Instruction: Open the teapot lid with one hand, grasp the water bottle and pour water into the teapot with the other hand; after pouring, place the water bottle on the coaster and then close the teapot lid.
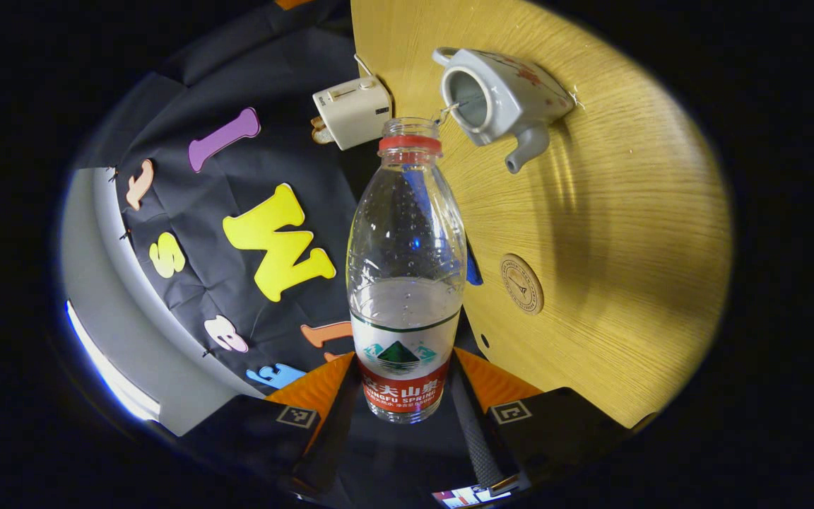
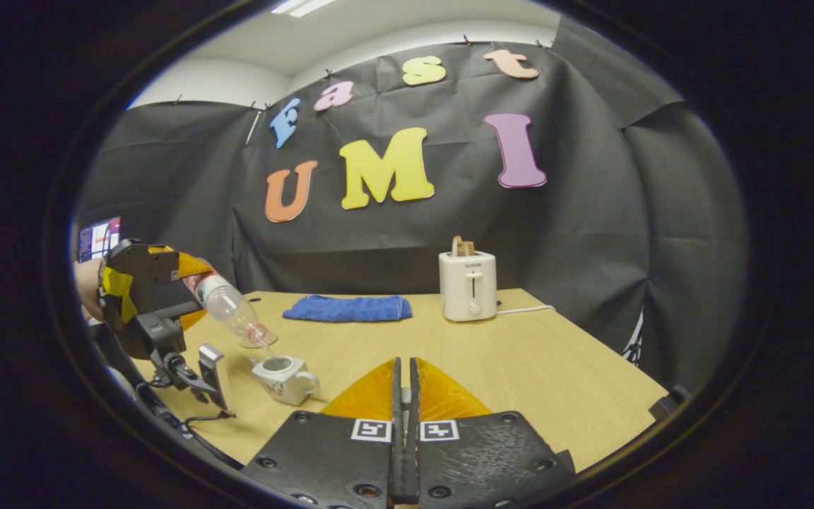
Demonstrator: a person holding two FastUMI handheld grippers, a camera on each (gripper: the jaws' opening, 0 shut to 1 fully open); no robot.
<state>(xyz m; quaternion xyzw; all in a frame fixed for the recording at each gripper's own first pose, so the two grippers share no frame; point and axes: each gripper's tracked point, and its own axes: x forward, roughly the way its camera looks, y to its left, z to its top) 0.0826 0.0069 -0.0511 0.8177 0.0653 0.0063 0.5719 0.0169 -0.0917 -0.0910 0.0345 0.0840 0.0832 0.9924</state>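
Clear plastic water bottle [image 1: 405, 268], uncapped, red neck ring, pinched at its label by the left gripper [image 1: 404, 385]; tilted mouth-down over the open white teapot [image 1: 499, 99] so a thin stream falls in. Round coaster [image 1: 521, 283] lies nearby on the wooden table [image 1: 626, 233]. Right gripper [image 2: 405, 385]: fingers pressed together, empty. Label writing: left unread.

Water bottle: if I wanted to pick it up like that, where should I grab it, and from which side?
Grip the water bottle around its labelled lower body, coming in from the side, as the left tool does. The body is round and slim enough to fit between the two fingers, and a low grip leaves the open neck free to tip toward the teapot.
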